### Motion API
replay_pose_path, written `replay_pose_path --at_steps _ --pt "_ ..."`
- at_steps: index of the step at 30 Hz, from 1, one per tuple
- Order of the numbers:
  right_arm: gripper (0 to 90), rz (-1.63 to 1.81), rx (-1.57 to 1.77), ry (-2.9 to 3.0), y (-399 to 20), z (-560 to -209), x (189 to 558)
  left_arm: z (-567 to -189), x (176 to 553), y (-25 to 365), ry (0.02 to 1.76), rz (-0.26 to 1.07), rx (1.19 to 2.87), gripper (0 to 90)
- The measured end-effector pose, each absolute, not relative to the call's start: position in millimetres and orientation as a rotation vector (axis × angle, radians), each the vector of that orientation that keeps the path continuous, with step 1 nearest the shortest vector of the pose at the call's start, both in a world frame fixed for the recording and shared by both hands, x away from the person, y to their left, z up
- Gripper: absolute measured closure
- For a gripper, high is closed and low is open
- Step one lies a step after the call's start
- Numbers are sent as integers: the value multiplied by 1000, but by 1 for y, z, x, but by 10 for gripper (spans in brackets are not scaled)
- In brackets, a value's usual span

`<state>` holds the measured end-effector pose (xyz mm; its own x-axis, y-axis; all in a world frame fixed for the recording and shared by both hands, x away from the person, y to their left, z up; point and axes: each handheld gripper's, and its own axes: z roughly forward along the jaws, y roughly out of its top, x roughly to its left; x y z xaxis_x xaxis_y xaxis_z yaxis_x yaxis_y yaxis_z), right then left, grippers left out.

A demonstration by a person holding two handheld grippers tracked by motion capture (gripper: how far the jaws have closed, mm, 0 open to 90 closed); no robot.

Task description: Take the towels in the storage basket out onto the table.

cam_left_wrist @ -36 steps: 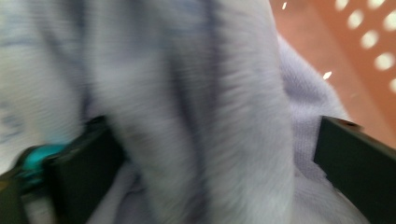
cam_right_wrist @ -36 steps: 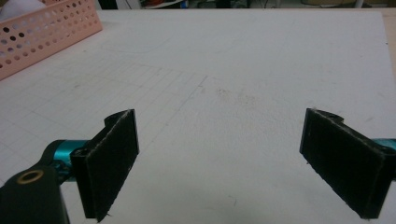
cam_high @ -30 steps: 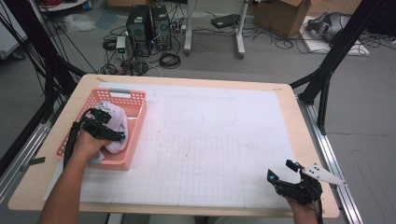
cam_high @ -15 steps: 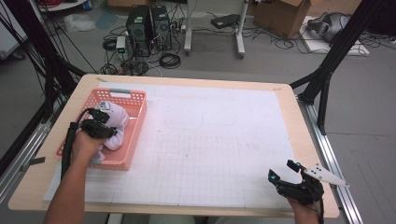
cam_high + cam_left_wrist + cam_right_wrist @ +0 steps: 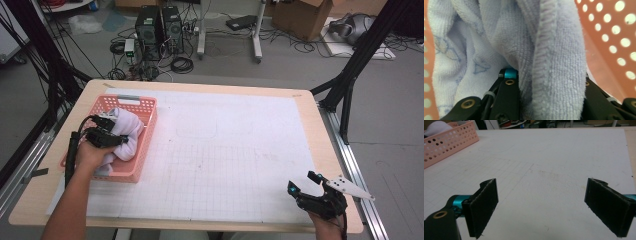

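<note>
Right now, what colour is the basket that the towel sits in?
The basket is pink with rows of small round holes; the high view shows it best, with the pale lilac towel inside.

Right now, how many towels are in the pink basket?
1 that I can make out: a pale towel bunched in the pink basket, pinched by the left gripper. More could lie hidden beneath it.

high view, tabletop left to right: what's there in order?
pink basket with the left gripper shut on the white towel inside it → bare gridded mat → right gripper, fingers open, at the near right corner.
</note>
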<state>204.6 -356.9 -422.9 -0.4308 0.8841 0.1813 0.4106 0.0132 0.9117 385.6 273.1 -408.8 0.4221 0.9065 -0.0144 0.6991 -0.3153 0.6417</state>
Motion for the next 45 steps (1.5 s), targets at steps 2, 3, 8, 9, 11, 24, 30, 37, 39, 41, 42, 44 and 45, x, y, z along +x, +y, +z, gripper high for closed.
replay_pose_path --at_steps 2,3,8,9,11,24,30,37,39,41,42,44,45 --pt "104 1411 1326 1846 -358 -423 205 -409 386 274 1352 434 2090 661" --pt "104 1411 1322 1846 -358 -422 205 -408 387 274 1359 414 2086 578" --pt "104 1412 1324 1846 -358 -422 206 -406 388 274 1398 396 2024 312" --pt "104 1412 1324 1846 -358 -422 206 -405 388 274 1395 393 2027 312" --pt "104 1409 1330 1849 -358 -423 206 -403 387 275 1404 439 2031 317" --pt "104 1400 1321 1861 -355 -424 206 -416 396 278 1529 488 2092 124" --pt "104 1411 1329 1855 -355 -424 206 -425 400 269 1568 530 2126 155" --pt "104 1414 1318 1865 -354 -423 206 -419 396 265 1541 609 2186 549" --pt "104 1415 1315 1861 -355 -423 206 -417 397 268 1567 578 2136 586" --pt "104 1422 1321 1846 -358 -422 205 -413 396 274 1585 522 2067 631" --pt "104 1420 1321 1843 -359 -422 205 -411 396 277 1583 503 2031 635" --pt "104 1421 1325 1841 -359 -422 205 -408 394 280 1574 468 1960 637" --pt "104 1422 1333 1834 -360 -422 204 -406 393 282 1566 460 1925 637"
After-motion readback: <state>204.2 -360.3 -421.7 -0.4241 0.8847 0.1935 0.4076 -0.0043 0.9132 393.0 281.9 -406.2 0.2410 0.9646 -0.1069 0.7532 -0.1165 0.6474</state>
